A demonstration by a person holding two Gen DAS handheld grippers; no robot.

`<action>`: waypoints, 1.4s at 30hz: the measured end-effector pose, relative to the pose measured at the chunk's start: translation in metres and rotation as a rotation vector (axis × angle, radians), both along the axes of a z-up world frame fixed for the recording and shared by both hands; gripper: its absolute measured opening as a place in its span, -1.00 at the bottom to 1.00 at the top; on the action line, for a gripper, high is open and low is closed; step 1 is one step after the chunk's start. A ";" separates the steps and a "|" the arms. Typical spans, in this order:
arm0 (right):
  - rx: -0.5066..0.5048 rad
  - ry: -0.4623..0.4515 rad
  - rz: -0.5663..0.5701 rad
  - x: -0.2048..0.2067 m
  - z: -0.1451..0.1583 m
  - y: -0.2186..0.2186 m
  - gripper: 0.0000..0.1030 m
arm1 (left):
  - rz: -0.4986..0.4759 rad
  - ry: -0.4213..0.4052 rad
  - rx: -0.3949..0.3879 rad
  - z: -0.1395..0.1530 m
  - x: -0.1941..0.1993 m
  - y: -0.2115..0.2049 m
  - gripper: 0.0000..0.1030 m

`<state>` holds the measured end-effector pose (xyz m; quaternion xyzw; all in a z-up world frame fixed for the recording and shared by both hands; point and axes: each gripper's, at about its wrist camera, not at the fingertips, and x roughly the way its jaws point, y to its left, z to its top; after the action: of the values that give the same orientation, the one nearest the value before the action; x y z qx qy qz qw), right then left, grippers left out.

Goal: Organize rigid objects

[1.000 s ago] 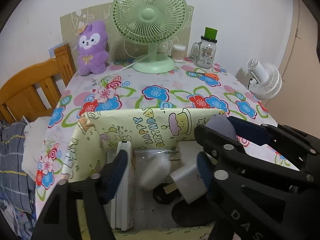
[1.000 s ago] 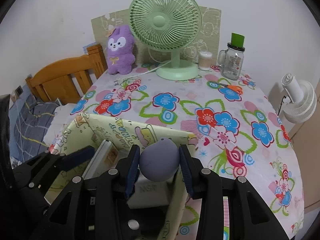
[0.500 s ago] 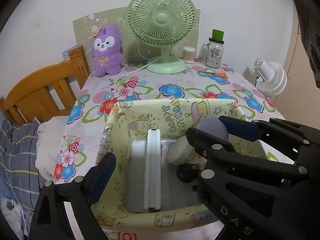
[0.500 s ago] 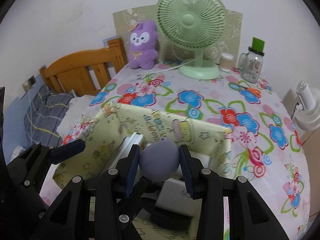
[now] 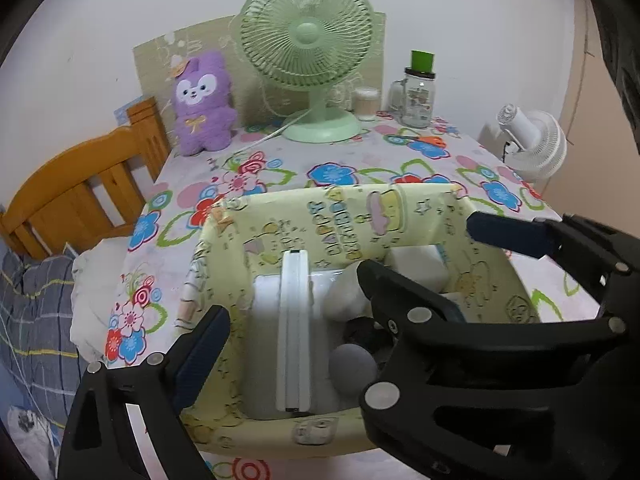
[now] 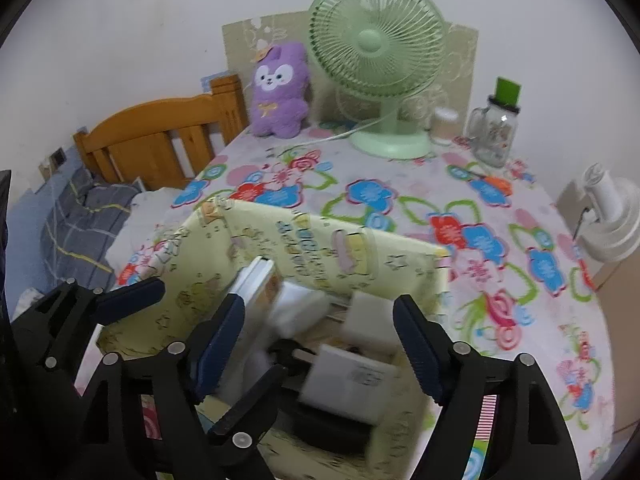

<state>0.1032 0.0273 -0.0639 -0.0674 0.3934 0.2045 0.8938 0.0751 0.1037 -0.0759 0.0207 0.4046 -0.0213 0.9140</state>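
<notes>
Grey rounded pebble-like object (image 5: 352, 364) lies in yellow printed box (image 5: 416, 210), below right tool (image 6: 318, 344) (jaws opening, empty); left tool (image 5: 340, 280) apart.

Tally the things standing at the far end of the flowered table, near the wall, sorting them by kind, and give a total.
Fans: 1, the green desk fan
Plush toys: 1, the purple plush
Jars and containers: 2, the glass mug jar with a green top and the small round container
Total: 4
</notes>
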 end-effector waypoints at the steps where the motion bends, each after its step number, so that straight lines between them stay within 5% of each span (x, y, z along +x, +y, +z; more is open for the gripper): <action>1: -0.006 -0.010 -0.006 -0.001 0.002 -0.003 0.59 | -0.006 -0.004 0.000 0.001 0.000 -0.003 0.89; 42: 0.025 -0.164 -0.211 -0.062 0.058 -0.134 0.94 | -0.036 -0.113 -0.030 0.049 -0.041 -0.089 0.99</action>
<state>0.0416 -0.1071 -0.0064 -0.0311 0.3212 0.1080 0.9403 0.0346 0.0143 -0.0264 0.0152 0.3516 -0.0426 0.9351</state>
